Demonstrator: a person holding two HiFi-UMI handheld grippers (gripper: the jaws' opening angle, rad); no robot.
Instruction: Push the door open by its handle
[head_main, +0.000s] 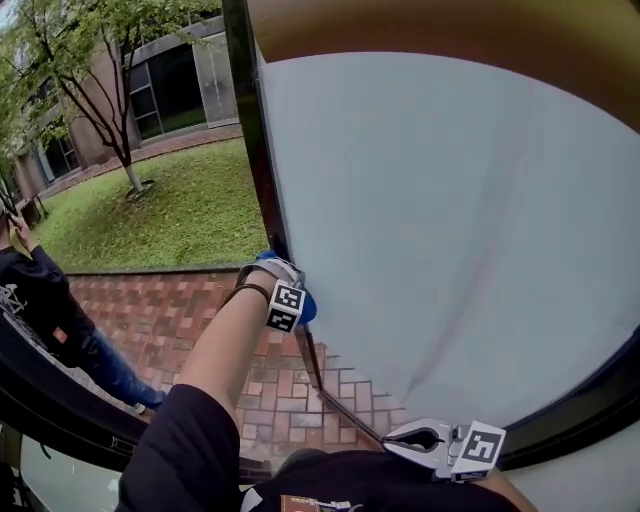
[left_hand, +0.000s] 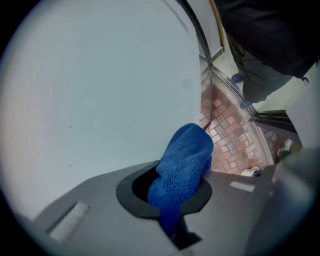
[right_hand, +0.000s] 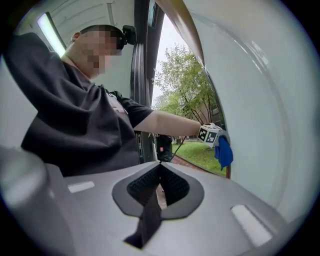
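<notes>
The door (head_main: 450, 230) stands swung open, and its pale, frosted panel fills most of the head view, with its black edge (head_main: 262, 170) running down the middle. The handle itself cannot be made out in any view. The left gripper (left_hand: 174, 192) is at that edge, about halfway down the door, at the end of a bare, outstretched forearm. Its jaws are clenched on a blue cloth (left_hand: 182, 165), which bulges up from between them and lies against the panel just beside the edge. Whether the cloth presses on the glass or on the frame cannot be told. The right gripper (right_hand: 160, 175) hangs low, near the door's bottom rim and close to the person's body. Its ribbed pads are pressed together with nothing between them, and it is apart from the door. Past the door's edge on the open side is brick paving (head_main: 170, 310). A bystander (head_main: 45, 300) in a dark top and jeans stands on it, well apart from the door. Farther out from the door lie grass (head_main: 180, 210), a tree (head_main: 100, 90) and a building (head_main: 180, 80) with dark windows.
</notes>
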